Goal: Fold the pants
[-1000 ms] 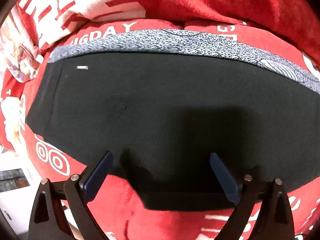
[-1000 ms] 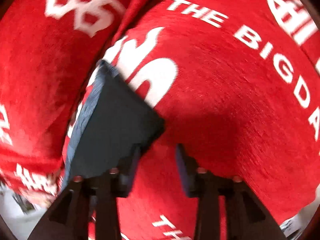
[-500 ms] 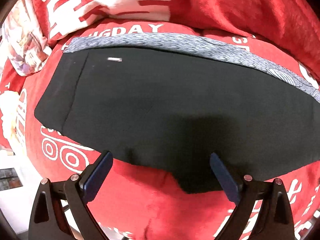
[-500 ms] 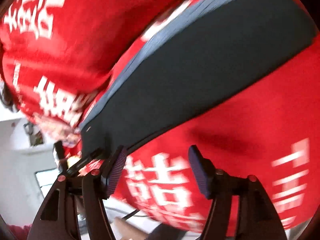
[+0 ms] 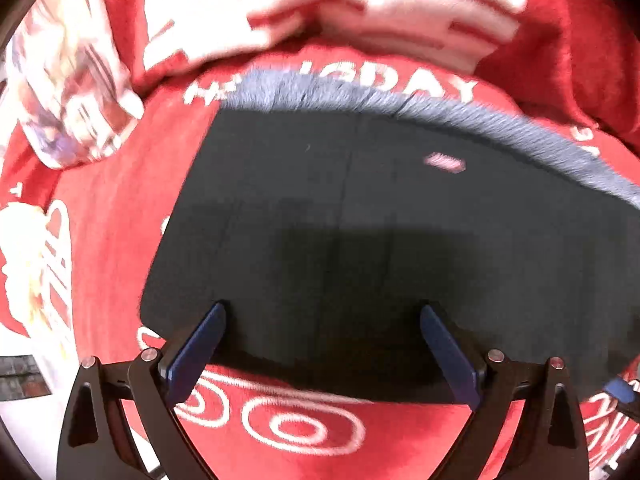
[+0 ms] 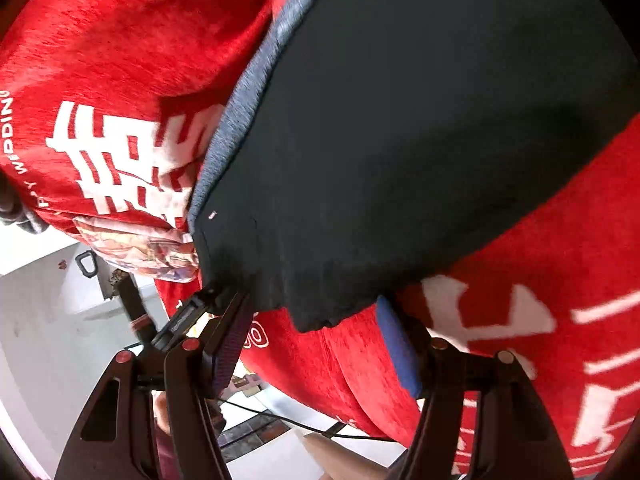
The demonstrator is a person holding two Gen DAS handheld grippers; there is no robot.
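Left wrist view: my left gripper (image 5: pixel 322 312) hangs over the near edge of the black pants (image 5: pixel 360 240), jaws spread wide and holding nothing; both blue pads sit above the dark cloth. The pants lie flat on a red blanket (image 5: pixel 112 240) printed with white lettering, their grey waistband (image 5: pixel 440 116) along the far edge and a small pale label (image 5: pixel 444 161) just below it.

Right wrist view: my right gripper (image 6: pixel 316 320) also stands wide open and empty, its pads flanking a near corner of the pants (image 6: pixel 400 140), which points into the gap.

Step in hand, as I judge it: taking hold of the near edge for the next fold. To do it well, I should lower each gripper until one pad slides under the cloth, pinch only the pants and not the blanket pile beneath, close both before lifting, then carry the edge evenly toward the waistband so that no crease forms.

Count: one pair of pants, one waistband, one label, two grippers, one blanket. A patterned pale cloth (image 5: pixel 68 92) lies at the blanket's left; I cannot tell what it is.
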